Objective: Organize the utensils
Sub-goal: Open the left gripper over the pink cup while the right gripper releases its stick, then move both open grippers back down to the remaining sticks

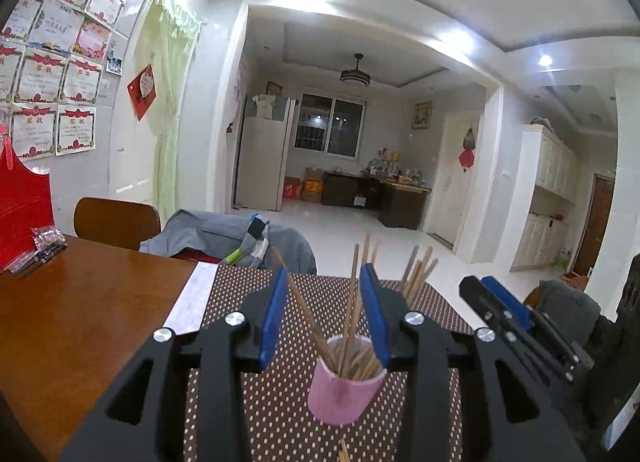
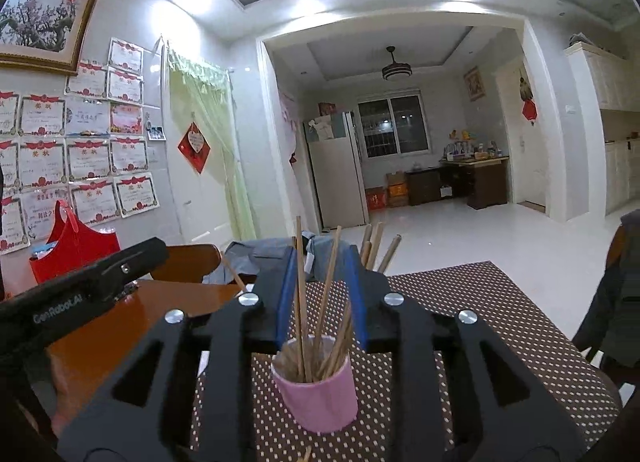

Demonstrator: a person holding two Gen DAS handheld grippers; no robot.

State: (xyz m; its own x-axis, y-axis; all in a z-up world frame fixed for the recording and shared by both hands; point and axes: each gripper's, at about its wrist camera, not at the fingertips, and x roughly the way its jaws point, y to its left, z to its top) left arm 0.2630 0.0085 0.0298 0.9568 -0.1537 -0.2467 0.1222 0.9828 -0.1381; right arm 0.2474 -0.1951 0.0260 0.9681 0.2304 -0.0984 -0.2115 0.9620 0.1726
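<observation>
So the setup is a brown wooden table (image 1: 80, 302) with a dark polka-dot placemat (image 1: 280, 414) on it, in a white-tiled room that opens through a big archway into a back room. On the far left wall there's a whole grid of award certificates (image 2: 80, 158), then a red gift bag (image 2: 76, 250) on the table corner, a wooden chair back (image 1: 116, 222) and a grey jacket (image 1: 224, 234) draped over the next chair. Past that, a pale green curtain (image 2: 208, 122), and further back a fridge (image 2: 336, 170), a dark window and a cluttered desk (image 2: 476, 178)

The pink cup (image 1: 344, 382) sits on the placemat, stuffed with wooden chopsticks (image 1: 352, 322) poking up and fanning out. A few more chopsticks stand just behind it

Left gripper (image 1: 324, 274) has its blue fingers (image 1: 274, 310) spread apart either side of the sticks, not squeezing anything as far as I can see. Right gripper (image 2: 320, 258) is parted too, with sticks rising between its fingers and no clear pinch. Both block most of the table edge. In the right wrist view the other gripper pokes in from the left
</observation>
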